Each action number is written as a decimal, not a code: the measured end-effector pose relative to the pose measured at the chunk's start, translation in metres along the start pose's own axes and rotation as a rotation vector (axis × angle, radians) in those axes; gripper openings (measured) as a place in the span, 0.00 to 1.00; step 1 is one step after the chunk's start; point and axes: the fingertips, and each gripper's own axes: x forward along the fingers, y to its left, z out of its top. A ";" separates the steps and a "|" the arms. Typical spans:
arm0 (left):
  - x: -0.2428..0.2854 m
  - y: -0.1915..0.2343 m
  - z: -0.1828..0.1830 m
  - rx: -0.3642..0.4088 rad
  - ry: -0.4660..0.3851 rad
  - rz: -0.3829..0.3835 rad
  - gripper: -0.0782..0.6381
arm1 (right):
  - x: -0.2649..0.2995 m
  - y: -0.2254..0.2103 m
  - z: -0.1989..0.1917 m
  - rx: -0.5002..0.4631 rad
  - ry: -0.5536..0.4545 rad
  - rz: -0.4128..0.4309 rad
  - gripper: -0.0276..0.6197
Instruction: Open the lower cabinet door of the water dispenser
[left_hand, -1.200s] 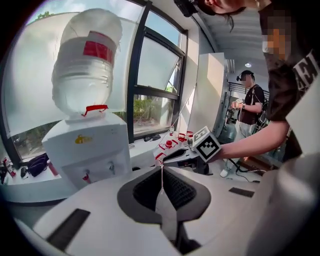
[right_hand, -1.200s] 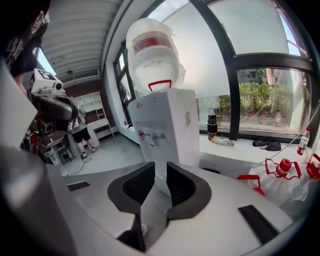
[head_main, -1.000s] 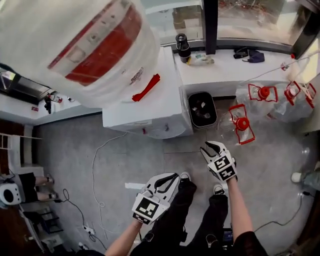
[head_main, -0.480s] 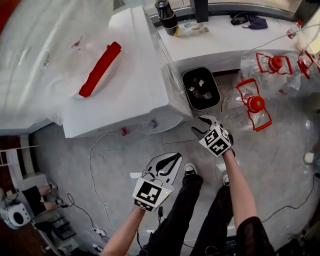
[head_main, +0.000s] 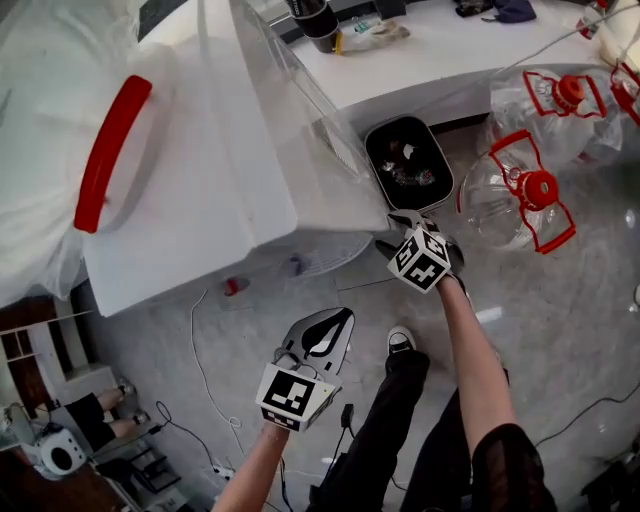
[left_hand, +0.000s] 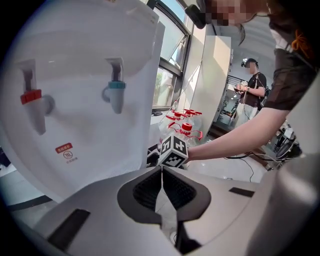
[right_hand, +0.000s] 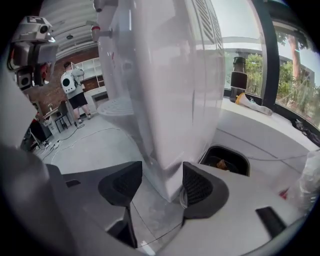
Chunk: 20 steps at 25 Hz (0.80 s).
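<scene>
The white water dispenser (head_main: 200, 180) fills the upper left of the head view, with a red bottle handle (head_main: 110, 150) on top. In the left gripper view its front (left_hand: 75, 100) shows a red tap (left_hand: 31, 97) and a blue tap (left_hand: 115, 90). My right gripper (head_main: 398, 230) is low at the dispenser's front right corner. Its jaws are opening, and the corner edge (right_hand: 165, 90) shows in the gap of the right gripper (right_hand: 161, 175), untouched by the pads. My left gripper (head_main: 343, 318) hangs further back, shut on nothing (left_hand: 161, 170). I cannot make out the lower door's outline.
A black bin (head_main: 408, 165) with scraps stands between the dispenser and a white ledge (head_main: 430, 55). Big clear bottles with red caps (head_main: 520, 190) lie on the floor at right. Cables (head_main: 200, 350) trail over the grey floor. A person (right_hand: 75, 85) stands far off.
Both grippers have dropped and moved in toward the dispenser. The right gripper has reached its lower right corner and its jaws have spread. The left stays shut.
</scene>
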 end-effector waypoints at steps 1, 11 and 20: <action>0.001 0.001 -0.003 0.002 0.005 -0.001 0.14 | 0.004 -0.001 0.000 -0.017 0.010 -0.003 0.43; -0.004 0.004 -0.012 0.015 0.024 -0.005 0.14 | 0.010 0.002 -0.001 0.004 0.061 -0.049 0.41; -0.023 0.001 -0.019 -0.010 0.019 0.031 0.14 | -0.015 0.039 -0.031 0.020 0.079 -0.011 0.36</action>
